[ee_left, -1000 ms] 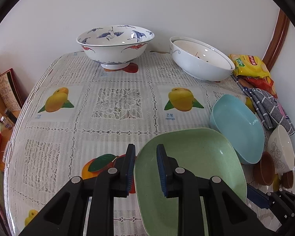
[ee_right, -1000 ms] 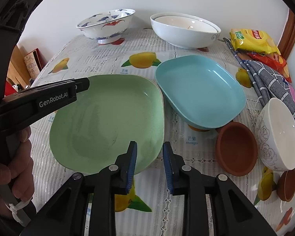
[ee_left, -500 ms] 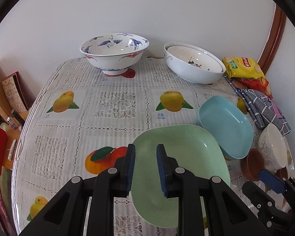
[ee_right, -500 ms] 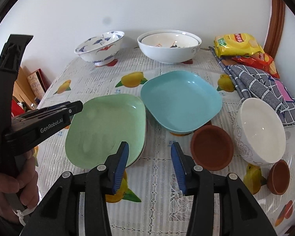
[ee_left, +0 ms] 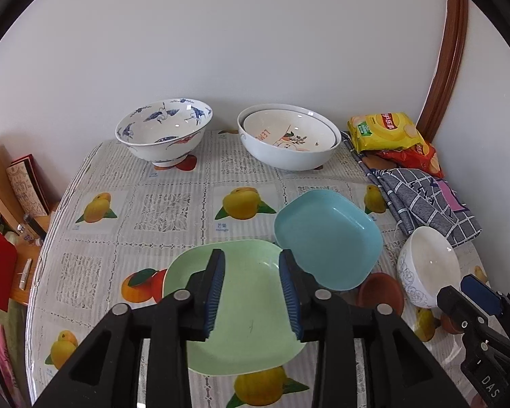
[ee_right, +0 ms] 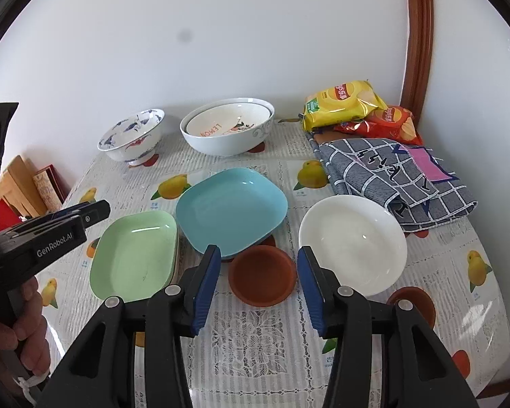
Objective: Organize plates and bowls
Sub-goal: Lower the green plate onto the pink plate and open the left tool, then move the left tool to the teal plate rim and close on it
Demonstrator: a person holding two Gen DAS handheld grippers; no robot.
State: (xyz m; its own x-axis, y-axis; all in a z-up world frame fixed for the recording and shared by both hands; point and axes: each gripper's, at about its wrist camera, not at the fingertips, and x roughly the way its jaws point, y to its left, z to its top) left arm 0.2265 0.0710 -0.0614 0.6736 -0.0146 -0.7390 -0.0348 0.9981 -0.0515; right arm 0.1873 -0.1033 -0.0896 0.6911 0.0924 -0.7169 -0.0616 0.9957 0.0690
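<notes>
While the left wrist view hides it, the right shows the hand (ee_right: 15, 335) gripping the left gripper (ee_left: 251, 294) (fingers parted, empty) above the green plate (ee_left: 244, 323); right gripper (ee_right: 256, 287) gapes over the brown saucer (ee_right: 261, 273) near bench (ee_right: 248, 343) edge.

Green plate (ee_right: 134, 255) flat on another plate, just left of the tilted blue plate (ee_right: 231, 210), whose edge rests on a brown saucer (ee_right: 261, 275)
</notes>
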